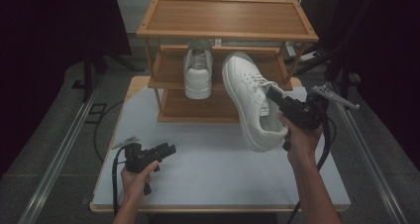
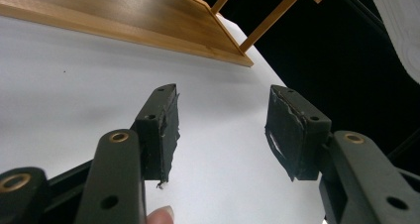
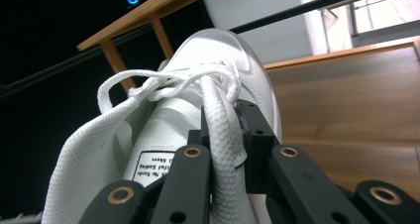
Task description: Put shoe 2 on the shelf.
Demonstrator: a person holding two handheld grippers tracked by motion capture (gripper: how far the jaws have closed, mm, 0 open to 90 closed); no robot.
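Observation:
A white sneaker (image 1: pixel 250 102) hangs in the air in front of the wooden shoe rack (image 1: pixel 228 31), its toe pointing toward the middle shelf. My right gripper (image 1: pixel 277 98) is shut on the sneaker's tongue; in the right gripper view the white tongue (image 3: pixel 223 140) is pinched between the black jaws of the right gripper (image 3: pixel 224 130). A second white sneaker (image 1: pixel 198 68) stands on the rack's middle shelf, heel toward me. My left gripper (image 1: pixel 168 149) rests low over the white table (image 1: pixel 213 169), open and empty, with the left gripper (image 2: pixel 223 125) showing a wide gap between its pads.
The three-tier rack stands at the table's far side; its top shelf is bare. Dark curtains flank both sides, and metal rails run along the floor left and right. Cables trail from both grippers off the table's near edge.

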